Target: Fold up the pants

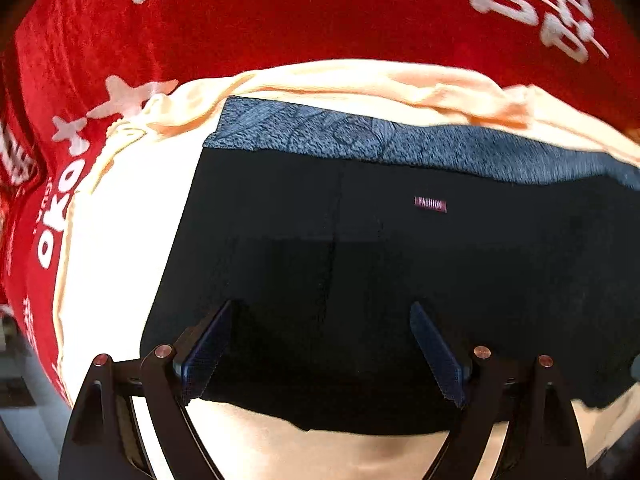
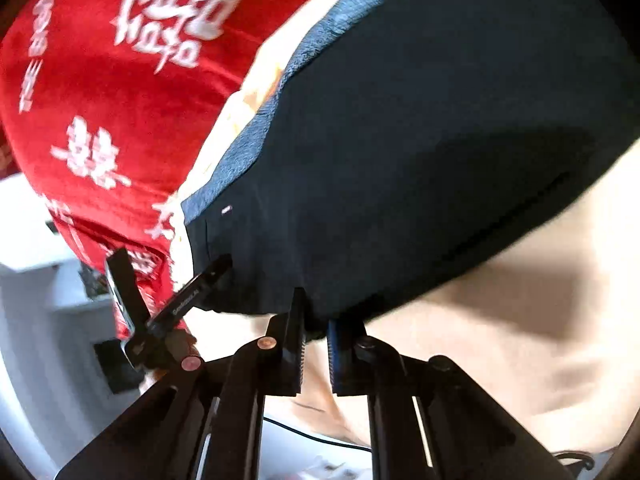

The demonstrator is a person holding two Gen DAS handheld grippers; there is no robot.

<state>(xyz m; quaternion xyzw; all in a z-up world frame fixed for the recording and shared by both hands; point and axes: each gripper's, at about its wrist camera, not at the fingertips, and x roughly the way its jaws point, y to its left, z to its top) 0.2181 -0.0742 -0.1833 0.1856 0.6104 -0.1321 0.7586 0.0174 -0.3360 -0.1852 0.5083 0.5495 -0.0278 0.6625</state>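
Black pants [image 1: 360, 240] with a grey-blue waistband [image 1: 360, 136] and a small "FASHION" label [image 1: 430, 204] lie flat on a peach cloth [image 1: 120, 220]. My left gripper [image 1: 322, 306] hangs open just above the near part of the pants, its fingers wide apart with nothing held. In the right wrist view the pants [image 2: 400, 140] fill the upper right. My right gripper [image 2: 316, 312] is shut on their near edge, with the fabric pinched between the fingertips. The left gripper [image 2: 170, 260] shows at the pants' left corner.
A red cloth with white print [image 1: 280, 20] [image 2: 100, 100] lies under the peach cloth [image 2: 500, 320] and spreads beyond it at the back and left. White furniture [image 2: 32, 280] and a thin dark cable [image 2: 320, 436] show below the surface's edge.
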